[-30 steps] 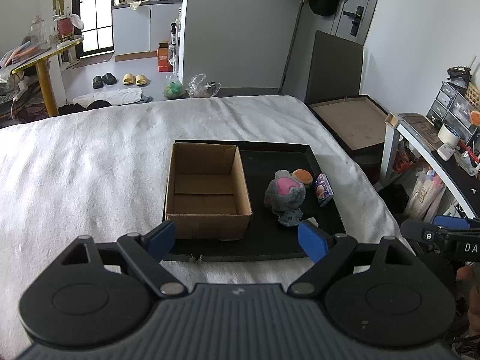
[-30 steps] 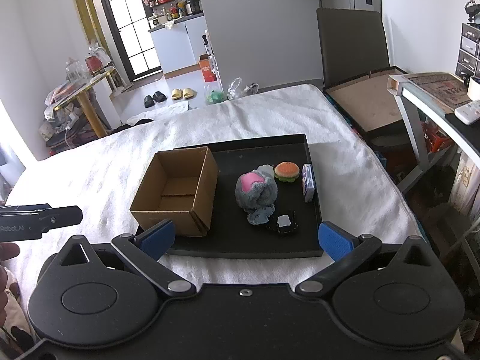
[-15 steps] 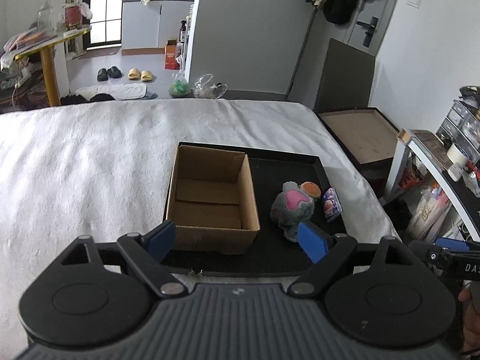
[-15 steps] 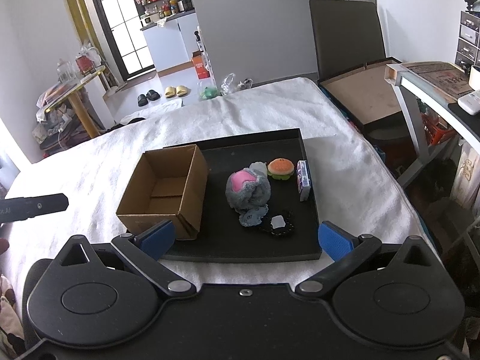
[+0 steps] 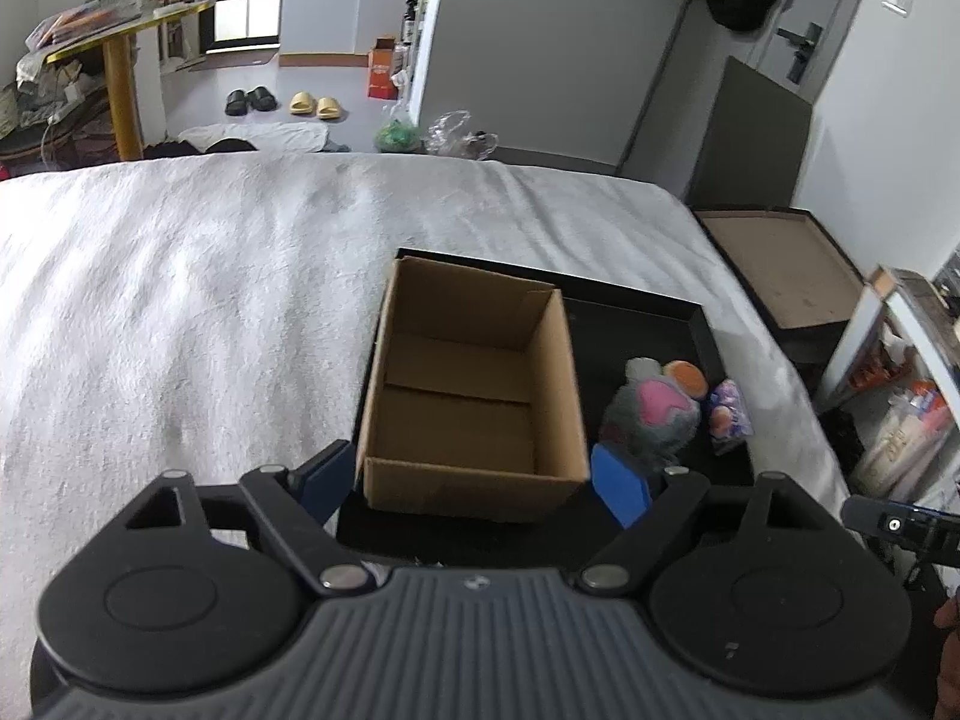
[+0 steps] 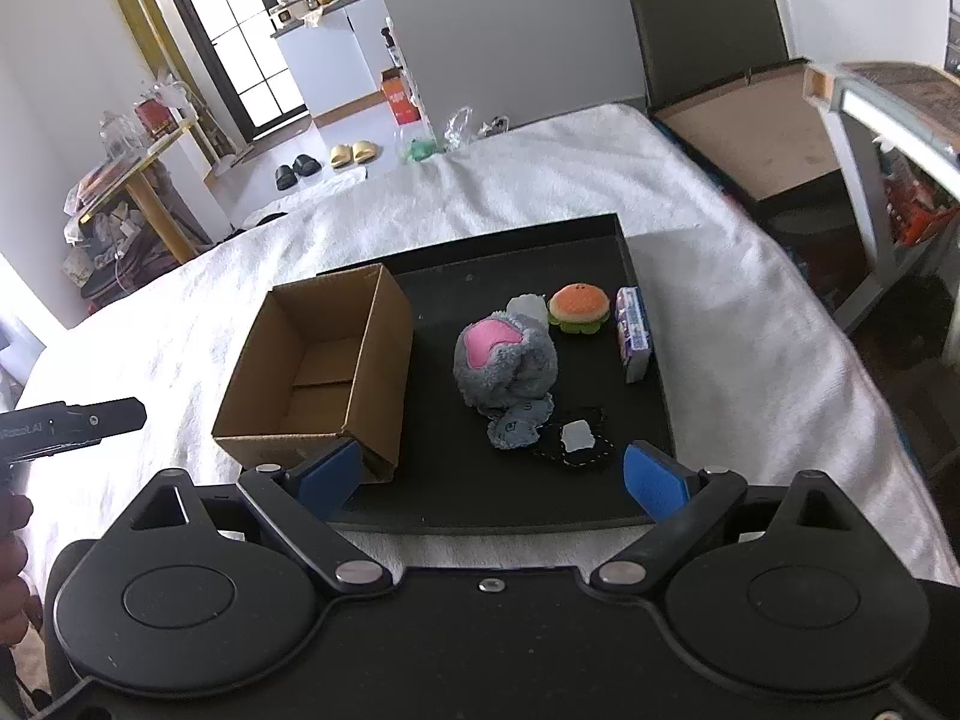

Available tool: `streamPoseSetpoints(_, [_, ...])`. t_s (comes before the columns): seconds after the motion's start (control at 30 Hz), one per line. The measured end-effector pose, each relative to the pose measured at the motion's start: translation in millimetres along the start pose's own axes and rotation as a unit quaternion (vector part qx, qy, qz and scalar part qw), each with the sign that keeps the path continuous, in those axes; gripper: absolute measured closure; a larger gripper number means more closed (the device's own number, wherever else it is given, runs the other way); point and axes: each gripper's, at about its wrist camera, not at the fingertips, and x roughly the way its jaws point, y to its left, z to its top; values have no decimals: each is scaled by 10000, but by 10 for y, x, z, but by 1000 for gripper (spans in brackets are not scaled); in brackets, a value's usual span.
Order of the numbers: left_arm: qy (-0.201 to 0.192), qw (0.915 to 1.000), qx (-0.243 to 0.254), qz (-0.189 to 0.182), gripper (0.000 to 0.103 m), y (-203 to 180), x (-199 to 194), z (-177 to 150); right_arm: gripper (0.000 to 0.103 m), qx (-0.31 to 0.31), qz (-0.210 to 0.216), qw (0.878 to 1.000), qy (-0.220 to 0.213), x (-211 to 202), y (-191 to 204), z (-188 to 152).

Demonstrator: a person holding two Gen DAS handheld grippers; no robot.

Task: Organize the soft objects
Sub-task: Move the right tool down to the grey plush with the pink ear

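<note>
An open, empty cardboard box (image 5: pixel 474 372) (image 6: pixel 318 372) stands on the left of a black tray (image 5: pixel 636 312) (image 6: pixel 510 264). To its right lie a grey plush with a pink patch (image 5: pixel 654 414) (image 6: pixel 504 360), a small burger plush (image 5: pixel 687 375) (image 6: pixel 579 306), a purple-and-white pack (image 5: pixel 729 414) (image 6: pixel 633 336) and a flat black piece with a white patch (image 6: pixel 576 438). My left gripper (image 5: pixel 474 477) hovers before the box's near wall, jaws wide and closing slightly. My right gripper (image 6: pixel 492 474) hangs over the tray's near edge, jaws wide and closing. Neither holds anything.
The tray lies on a bed under a white fleece blanket (image 5: pixel 210 300). A shallow brown-lined box (image 6: pixel 750 132) and a dark chair (image 6: pixel 702 6) stand past the bed's right edge, beside a desk (image 6: pixel 888 96). A person's hand shows at the left edge (image 6: pixel 12 534).
Both grippers have moved forward and down toward the tray, so the box and plush toys look larger. The right jaws have narrowed a little.
</note>
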Motion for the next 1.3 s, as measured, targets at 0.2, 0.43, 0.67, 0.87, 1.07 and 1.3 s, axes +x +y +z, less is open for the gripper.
streamPoseSetpoints(0.2, [105,9996,-177,178,21,141,326,53,9,104,141,9998,78,311,-32,101])
streamPoseSetpoints(0.43, [389,9978,-353,393,25,263,707,101,9,168,244,9990,333,722,-53,233])
streamPoseSetpoints(0.67, [605,9954,-521,529,35,392,1114,137,8,151,261,9979,577,1141,-54,290])
streamPoseSetpoints(0.87, [798,9935,-604,545,41,469,1434,183,8,206,207,9967,762,1502,-113,345])
streamPoseSetpoints(1.07, [1018,9910,-614,618,47,492,1688,185,8,243,197,9952,924,1837,-150,416])
streamPoseSetpoints(1.3, [1202,9869,-773,749,68,575,1924,198,6,235,89,9927,1182,2194,-178,465])
